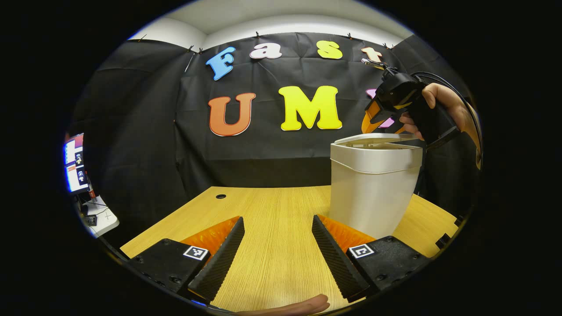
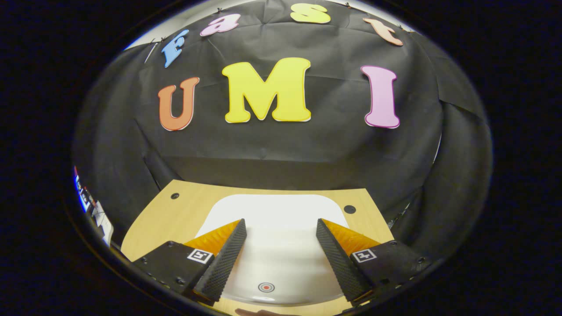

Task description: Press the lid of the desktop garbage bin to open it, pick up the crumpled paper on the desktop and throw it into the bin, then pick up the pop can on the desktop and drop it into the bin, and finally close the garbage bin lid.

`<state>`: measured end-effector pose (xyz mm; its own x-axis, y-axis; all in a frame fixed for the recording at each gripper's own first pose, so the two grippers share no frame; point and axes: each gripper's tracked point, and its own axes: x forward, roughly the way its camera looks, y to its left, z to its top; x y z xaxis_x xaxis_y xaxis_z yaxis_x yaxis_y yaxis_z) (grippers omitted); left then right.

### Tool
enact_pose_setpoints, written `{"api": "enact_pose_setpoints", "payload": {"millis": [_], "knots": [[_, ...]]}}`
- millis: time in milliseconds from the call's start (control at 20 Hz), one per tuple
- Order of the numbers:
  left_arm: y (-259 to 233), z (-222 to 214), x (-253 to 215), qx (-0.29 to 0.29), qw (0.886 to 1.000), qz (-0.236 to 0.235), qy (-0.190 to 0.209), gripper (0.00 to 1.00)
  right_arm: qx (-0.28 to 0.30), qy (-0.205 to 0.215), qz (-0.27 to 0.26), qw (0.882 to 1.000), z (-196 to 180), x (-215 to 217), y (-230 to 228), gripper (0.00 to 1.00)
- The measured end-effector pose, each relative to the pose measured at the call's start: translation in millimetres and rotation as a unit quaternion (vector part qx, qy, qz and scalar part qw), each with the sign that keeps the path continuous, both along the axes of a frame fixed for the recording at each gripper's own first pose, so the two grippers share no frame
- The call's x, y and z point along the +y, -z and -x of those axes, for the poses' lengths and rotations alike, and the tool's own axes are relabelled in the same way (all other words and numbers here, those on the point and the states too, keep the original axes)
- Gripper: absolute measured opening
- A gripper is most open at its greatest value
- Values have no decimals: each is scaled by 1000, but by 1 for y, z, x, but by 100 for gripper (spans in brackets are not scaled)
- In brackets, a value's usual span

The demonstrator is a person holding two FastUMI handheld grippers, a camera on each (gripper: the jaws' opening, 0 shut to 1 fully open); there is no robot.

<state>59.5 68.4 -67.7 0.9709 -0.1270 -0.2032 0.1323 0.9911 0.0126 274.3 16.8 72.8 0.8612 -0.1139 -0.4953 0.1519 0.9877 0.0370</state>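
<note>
The worktop (image 1: 272,219) is a pale wood-grain surface running back to the booth's black cloth wall, with a small round hole near its far left corner in the left gripper view. On its right side in that view stands the garbage bin (image 1: 373,188), a white tapered tub with a broad band around its top; its lid (image 1: 377,141) sits flat on the rim. From the right gripper view the lid (image 2: 276,245) is a wide white surface directly below, with a small red ring mark near its close edge.

The left hand-held gripper (image 1: 276,250) hovers low over bare worktop, jaws spread wide with nothing between them; the bin stands just beyond its right finger. The right hand-held gripper (image 2: 279,254) is also spread open and empty, poised above the lid. In the left gripper view this same tool (image 1: 386,109) hangs over the bin's far right rim, held by a hand (image 1: 439,109).

At the far left edge a lit screen (image 1: 74,162) glows.
</note>
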Motion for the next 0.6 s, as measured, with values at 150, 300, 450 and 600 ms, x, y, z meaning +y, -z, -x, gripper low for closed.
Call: {"api": "enact_pose_setpoints", "payload": {"millis": [150, 300, 450, 600], "knots": [[-3, 3, 0, -4, 1000, -1, 3, 100, 4, -4, 0, 1000, 7, 2, 5, 99], [-6, 3, 3, -9, 1000, -2, 2, 100, -1, -23, 2, 1000, 22, 4, 11, 99], [-5, 1, 7, -4, 1000, 4, -3, 100, -13, -32, 8, 999, 42, 2, 13, 100], [-2, 2, 5, 3, 1000, 6, -5, 100, -33, -43, 15, 998, 60, 4, 13, 100]]}}
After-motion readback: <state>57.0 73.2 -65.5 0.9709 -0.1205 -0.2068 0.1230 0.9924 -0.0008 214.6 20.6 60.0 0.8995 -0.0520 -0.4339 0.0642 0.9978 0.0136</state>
